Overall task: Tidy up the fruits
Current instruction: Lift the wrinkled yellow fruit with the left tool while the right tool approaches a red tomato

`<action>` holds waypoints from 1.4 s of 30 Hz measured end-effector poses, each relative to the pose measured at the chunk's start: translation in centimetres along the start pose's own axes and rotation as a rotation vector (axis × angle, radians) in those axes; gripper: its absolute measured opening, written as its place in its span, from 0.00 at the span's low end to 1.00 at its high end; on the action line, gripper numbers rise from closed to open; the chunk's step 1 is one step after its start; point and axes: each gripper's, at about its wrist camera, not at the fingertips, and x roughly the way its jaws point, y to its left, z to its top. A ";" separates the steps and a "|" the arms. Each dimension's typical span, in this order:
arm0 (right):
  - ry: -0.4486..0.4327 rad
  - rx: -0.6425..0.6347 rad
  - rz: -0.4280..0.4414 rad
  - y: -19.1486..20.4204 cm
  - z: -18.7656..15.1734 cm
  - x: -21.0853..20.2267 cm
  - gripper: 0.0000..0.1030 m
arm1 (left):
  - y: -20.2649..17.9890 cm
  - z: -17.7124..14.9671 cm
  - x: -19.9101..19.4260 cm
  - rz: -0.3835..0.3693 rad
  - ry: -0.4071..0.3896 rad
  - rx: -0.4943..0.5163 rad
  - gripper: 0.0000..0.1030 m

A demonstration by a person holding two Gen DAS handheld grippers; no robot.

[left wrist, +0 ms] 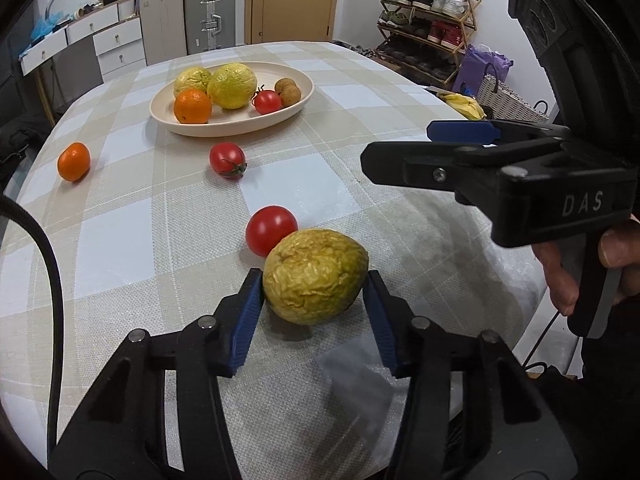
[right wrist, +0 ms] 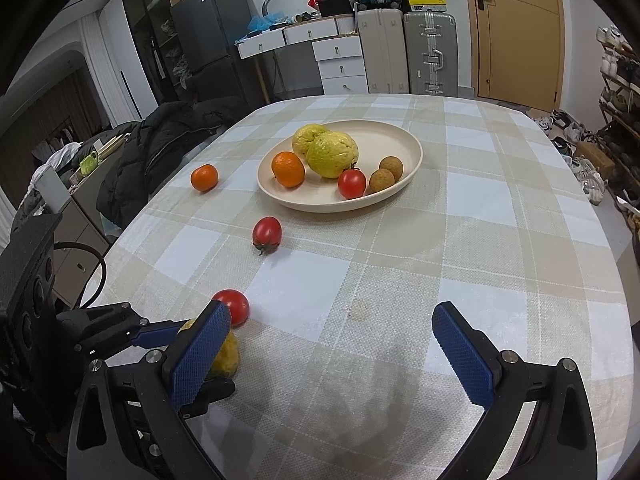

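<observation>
My left gripper (left wrist: 314,285) is shut on a wrinkled yellow-green fruit (left wrist: 316,268) that rests on the checked tablecloth, a blue pad pressing each side. A round red tomato (left wrist: 269,229) touches the fruit's far side. Farther off lie a stemmed tomato (left wrist: 227,159) and a mandarin (left wrist: 74,161). The cream plate (left wrist: 280,114) holds two yellow-green fruits, an orange, a tomato and two small brown fruits. My right gripper (right wrist: 332,312) hovers open over bare cloth, just right of the held fruit (right wrist: 229,354); a person's hand holds it.
The rounded table edge (left wrist: 520,280) falls away close on the right. Bananas (left wrist: 464,104) lie near that far-right edge. A dark coat (right wrist: 160,148) is draped beside the table's left side. Suitcases, drawers and a shoe rack line the walls.
</observation>
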 end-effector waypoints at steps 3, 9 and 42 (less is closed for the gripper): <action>-0.005 0.004 -0.002 -0.1 0.1 -0.1 1.00 | -0.1 0.0 -0.2 -0.015 -0.002 0.003 0.46; -0.015 0.007 -0.007 -0.3 0.1 -0.3 1.00 | 0.0 0.2 -1.0 -0.031 -0.025 0.003 0.46; 0.067 -0.073 0.007 3.3 -0.9 3.1 1.00 | 6.4 1.7 -5.3 0.102 -0.175 -0.166 0.46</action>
